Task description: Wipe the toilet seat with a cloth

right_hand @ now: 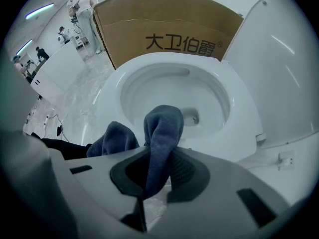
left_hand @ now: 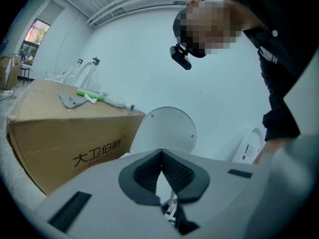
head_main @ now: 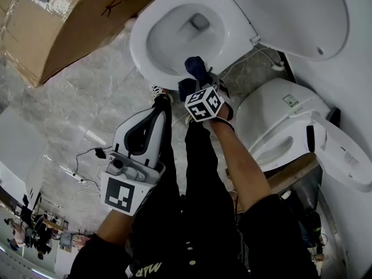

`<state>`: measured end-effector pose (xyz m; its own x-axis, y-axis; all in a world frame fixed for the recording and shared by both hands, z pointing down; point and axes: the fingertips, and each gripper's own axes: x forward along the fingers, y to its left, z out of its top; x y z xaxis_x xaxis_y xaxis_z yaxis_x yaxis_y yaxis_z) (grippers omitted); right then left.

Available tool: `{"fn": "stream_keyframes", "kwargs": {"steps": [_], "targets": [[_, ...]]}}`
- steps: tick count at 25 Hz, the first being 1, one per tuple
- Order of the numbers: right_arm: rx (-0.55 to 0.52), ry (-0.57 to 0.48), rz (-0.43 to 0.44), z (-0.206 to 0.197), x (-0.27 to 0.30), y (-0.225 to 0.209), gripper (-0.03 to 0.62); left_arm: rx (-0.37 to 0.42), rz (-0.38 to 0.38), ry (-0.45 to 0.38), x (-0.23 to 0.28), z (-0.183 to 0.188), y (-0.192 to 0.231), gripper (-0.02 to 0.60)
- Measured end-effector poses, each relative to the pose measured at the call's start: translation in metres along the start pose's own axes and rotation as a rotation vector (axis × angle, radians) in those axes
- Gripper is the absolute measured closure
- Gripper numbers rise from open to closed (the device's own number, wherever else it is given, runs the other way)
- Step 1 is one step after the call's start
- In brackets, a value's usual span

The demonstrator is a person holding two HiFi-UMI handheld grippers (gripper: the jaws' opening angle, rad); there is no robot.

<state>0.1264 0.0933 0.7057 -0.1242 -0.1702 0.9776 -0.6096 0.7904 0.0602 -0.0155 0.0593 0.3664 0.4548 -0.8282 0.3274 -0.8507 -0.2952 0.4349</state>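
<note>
1. Toilet seat (head_main: 141, 60) is down on the white bowl, and its ring runs round the open bowl. We see it from the front in the right gripper view (right_hand: 103, 103).
2. We find the dark blue cloth (head_main: 195, 68) at the front edge of that ring, on the side nearest our legs.
3. Our right gripper (head_main: 199, 80) reaches to the front of the seat, and its marker cube faces up at the head camera.
4. In the right gripper view, the jaws of the right gripper (right_hand: 157, 172) pinch the cloth (right_hand: 162, 128). One fold stands up between the pads and a second hump bulges to the left of it.
5. We cannot tell whether the cloth presses on the seat or sits just above it.
6. Our left gripper (head_main: 161, 106) is held back from the toilet, over the marble floor (head_main: 75, 106) beside our legs, with its nose towards the bowl's front.
7. In the left gripper view, the pads of the left gripper (left_hand: 161, 158) meet at their tips with nothing held between them.
8. The lid (head_main: 290, 10) stands raised behind the bowl.
9. A cardboard box (head_main: 70, 22) stands just beside the toilet.
10. A second white seat unit (head_main: 285, 118) lies on the floor on the other side.
</note>
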Motion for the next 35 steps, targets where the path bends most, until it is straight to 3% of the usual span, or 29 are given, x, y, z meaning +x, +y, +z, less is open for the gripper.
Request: {"fn": "stream_keyframes", "kwargs": {"steps": [19, 35], "targets": [[-0.044, -0.023, 0.042, 0.017, 0.002, 0.040, 0.530, -0.018, 0.017, 0.002, -0.009, -0.003, 0.014, 0.571], [-0.185, -0.073, 0.101, 0.036, 0.004, 0.075, 0.530, -0.018, 0.041, -0.013, -0.014, -0.003, 0.026, 0.571]]}}
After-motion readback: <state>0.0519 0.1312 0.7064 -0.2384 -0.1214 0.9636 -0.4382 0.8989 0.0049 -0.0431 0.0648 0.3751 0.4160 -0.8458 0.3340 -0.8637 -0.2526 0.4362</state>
